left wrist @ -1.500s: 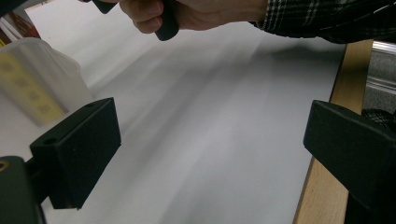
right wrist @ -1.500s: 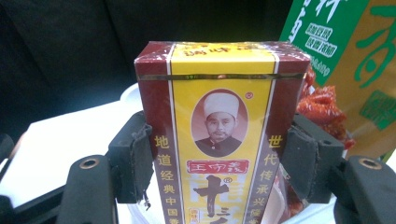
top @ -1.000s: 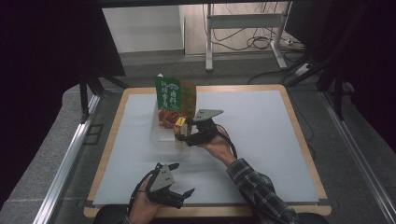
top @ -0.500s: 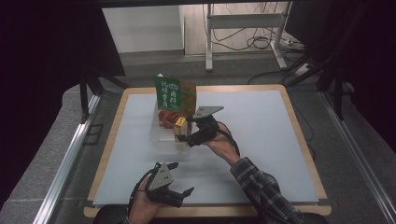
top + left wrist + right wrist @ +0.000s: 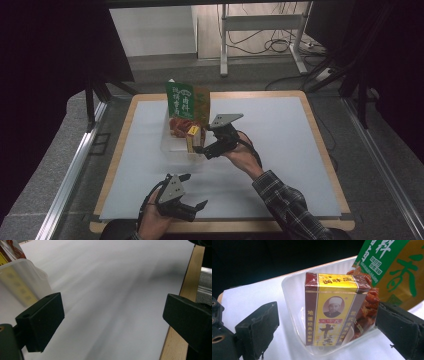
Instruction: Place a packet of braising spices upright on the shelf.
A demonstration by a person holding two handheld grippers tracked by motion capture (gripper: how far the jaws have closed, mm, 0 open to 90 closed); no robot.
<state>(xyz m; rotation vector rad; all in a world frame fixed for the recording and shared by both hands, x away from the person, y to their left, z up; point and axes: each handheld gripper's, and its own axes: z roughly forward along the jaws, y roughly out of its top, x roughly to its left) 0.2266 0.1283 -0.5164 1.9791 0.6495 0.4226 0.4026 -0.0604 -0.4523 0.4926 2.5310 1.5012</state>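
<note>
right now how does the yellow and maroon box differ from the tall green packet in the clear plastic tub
The yellow and maroon box is a short, rigid carton at the tub's near end; the tall green packet is a soft pouch rising well above it at the far end. Both stand upright in the clear plastic tub.

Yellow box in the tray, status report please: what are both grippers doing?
Right gripper just opened, yellow-and-maroon cardboard box stands free between its jaws in clear plastic tray. Left gripper open, idle near table edge. Green pouch behind; nothing in the way.
</note>
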